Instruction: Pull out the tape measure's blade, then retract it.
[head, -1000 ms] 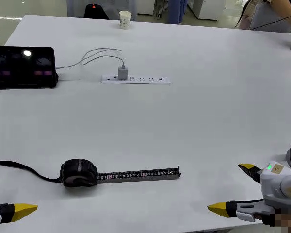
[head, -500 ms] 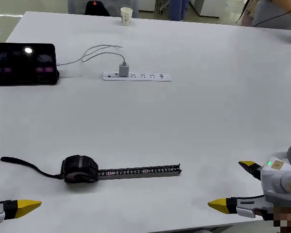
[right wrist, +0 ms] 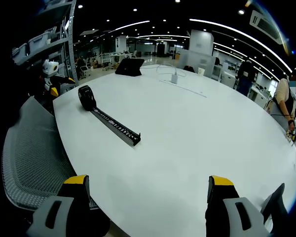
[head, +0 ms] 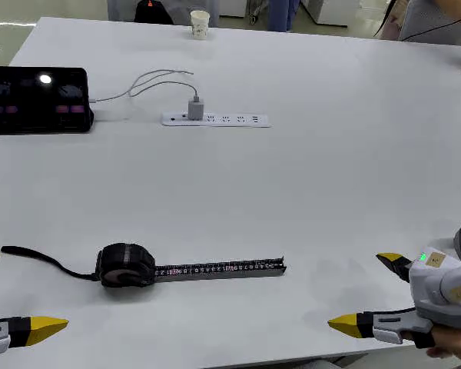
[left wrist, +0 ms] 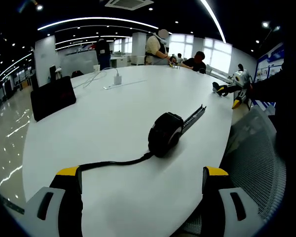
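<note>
Smooth white table (head: 307, 192), matt black tape measure (head: 126, 266)

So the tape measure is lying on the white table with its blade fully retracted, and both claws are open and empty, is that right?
Not quite: the blade is pulled out of the tape measure and lies flat on the white table, as the head view shows. The left claw and right claw are open and empty.

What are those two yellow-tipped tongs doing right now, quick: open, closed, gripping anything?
Left tongs: open, holding nothing.
Right tongs: open, holding nothing.
</note>
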Demonstrator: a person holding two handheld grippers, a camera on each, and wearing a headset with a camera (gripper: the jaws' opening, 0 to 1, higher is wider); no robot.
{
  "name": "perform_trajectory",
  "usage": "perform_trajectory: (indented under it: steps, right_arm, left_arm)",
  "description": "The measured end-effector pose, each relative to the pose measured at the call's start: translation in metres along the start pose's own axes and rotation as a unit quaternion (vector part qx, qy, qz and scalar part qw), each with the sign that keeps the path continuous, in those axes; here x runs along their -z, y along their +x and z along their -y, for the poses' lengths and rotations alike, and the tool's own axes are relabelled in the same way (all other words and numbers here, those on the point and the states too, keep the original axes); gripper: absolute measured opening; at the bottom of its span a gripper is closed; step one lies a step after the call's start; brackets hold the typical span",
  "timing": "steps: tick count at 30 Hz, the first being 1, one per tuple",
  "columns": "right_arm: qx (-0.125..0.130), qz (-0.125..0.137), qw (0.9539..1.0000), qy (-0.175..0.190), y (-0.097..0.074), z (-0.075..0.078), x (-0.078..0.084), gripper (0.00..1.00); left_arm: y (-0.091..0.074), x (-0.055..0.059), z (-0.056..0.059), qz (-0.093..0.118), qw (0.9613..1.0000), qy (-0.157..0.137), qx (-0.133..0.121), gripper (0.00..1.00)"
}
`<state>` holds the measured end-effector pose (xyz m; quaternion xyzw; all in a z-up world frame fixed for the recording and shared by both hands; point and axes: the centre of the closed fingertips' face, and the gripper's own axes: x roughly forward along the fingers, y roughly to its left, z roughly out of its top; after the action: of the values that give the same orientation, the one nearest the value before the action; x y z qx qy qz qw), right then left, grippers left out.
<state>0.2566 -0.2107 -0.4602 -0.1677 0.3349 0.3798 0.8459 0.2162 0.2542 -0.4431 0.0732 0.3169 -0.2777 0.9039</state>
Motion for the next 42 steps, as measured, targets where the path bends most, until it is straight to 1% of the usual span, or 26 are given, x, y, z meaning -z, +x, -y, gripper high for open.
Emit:
perform_trajectory:
  steps: [7,10,12,16,21,26,29,31,34,36,38,40,42]
  right_arm:
    - [-0.001,0.002,1.0,0.001,0.0,0.001,-0.001,0.99]
    - [-0.003,0.0,1.0,0.0,0.0,0.001,0.001,0.99]
    - [-0.005,-0.007,1.0,0.0,0.001,0.0,0.004,0.99]
    - [-0.007,-0.004,1.0,0.001,0.001,-0.001,0.004,0.99]
    - [-0.009,-0.007,0.9999,0.002,0.002,-0.003,0.005,0.99]
    - [-0.008,-0.013,0.9999,-0.006,0.002,-0.002,0.006,0.99]
    - [-0.01,-0.015,0.9998,-0.007,0.003,-0.002,0.004,0.99]
    - [-0.012,-0.014,0.9998,-0.01,0.005,-0.003,0.002,0.99]
    - [-0.011,-0.012,0.9996,-0.023,0.006,-0.002,-0.002,0.99]
    - [-0.015,-0.014,0.9995,-0.022,0.008,-0.003,-0.005,0.99]
    - [-0.019,-0.015,0.9993,-0.029,0.009,-0.002,-0.007,0.99]
    - [-0.02,-0.018,0.999,-0.036,0.011,-0.001,-0.009,0.99]
    - [-0.02,-0.015,0.999,-0.037,0.011,0.0,-0.015,0.99]
  left_arm:
    - [0.0,-0.003,0.001,0.004,1.0,0.003,-0.003,0.99]
    - [0.0,-0.005,0.001,0.006,1.0,-0.001,-0.004,0.99]
    - [0.001,-0.005,0.002,0.007,1.0,-0.005,-0.002,0.99]
    - [0.002,-0.007,0.002,0.008,0.9999,-0.011,-0.002,0.99]
    - [0.005,-0.008,0.003,0.002,0.9999,-0.013,-0.003,0.99]
    - [0.009,-0.012,0.006,-0.008,0.9999,-0.001,-0.007,0.99]
    - [0.012,-0.014,0.009,-0.01,0.9999,-0.003,-0.005,0.99]
    - [0.015,-0.018,0.012,-0.006,1.0,-0.002,-0.004,0.99]
    - [0.018,-0.022,0.018,-0.005,1.0,-0.005,0.002,0.99]
    - [0.02,-0.025,0.023,-0.006,1.0,-0.003,0.007,0.99]
    - [0.022,-0.028,0.028,-0.006,0.9999,-0.002,0.011,0.99]
    - [0.025,-0.032,0.029,-0.004,1.0,-0.003,0.006,0.99]
    - [0.027,-0.036,0.033,-0.001,0.9999,-0.003,0.01,0.99]
